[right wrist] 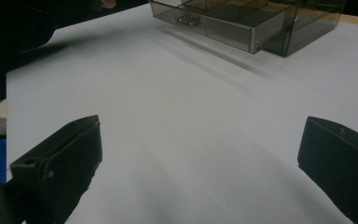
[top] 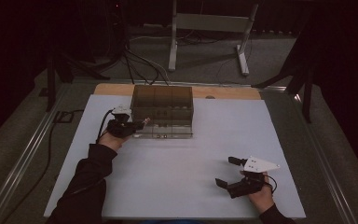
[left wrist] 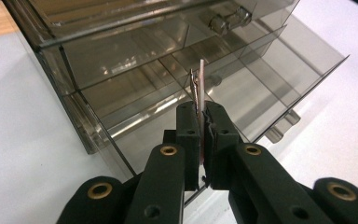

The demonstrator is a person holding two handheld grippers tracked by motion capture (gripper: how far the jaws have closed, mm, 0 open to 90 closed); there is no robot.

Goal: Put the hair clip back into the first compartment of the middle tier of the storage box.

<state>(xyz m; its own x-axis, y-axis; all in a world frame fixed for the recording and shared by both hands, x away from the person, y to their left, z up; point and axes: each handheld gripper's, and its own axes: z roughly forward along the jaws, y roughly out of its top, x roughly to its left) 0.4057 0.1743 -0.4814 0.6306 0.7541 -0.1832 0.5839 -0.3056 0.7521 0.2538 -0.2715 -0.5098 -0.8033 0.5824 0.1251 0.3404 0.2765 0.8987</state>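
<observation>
A: What sits nearest the person?

B: The right gripper (top: 227,171), low on the white table (top: 182,186). Its jaws stand wide apart over bare surface with nothing between them; the right gripper view shows one black jaw at each side and white table between.

A: And farther on?

B: The left gripper (top: 140,124), held by the left hand (top: 109,139) at the front left corner of the smoked clear drawer box (top: 162,111). Its jaws are pressed together on a thin flat metal piece (left wrist: 199,88), which stands up past the fingertips (left wrist: 187,116).

A: Where is that piece against the box?

B: Over the bottom drawer (left wrist: 242,84), which is pulled out and split by partitions. I cannot tell which compartment it hangs above. The drawer above it, with a clear knob (left wrist: 223,21), is pushed in.

A: Beyond that?

B: A wooden strip (top: 116,88) at the table's far edge, then floor with cables (top: 137,63) and a grey stand (top: 209,28).
</observation>
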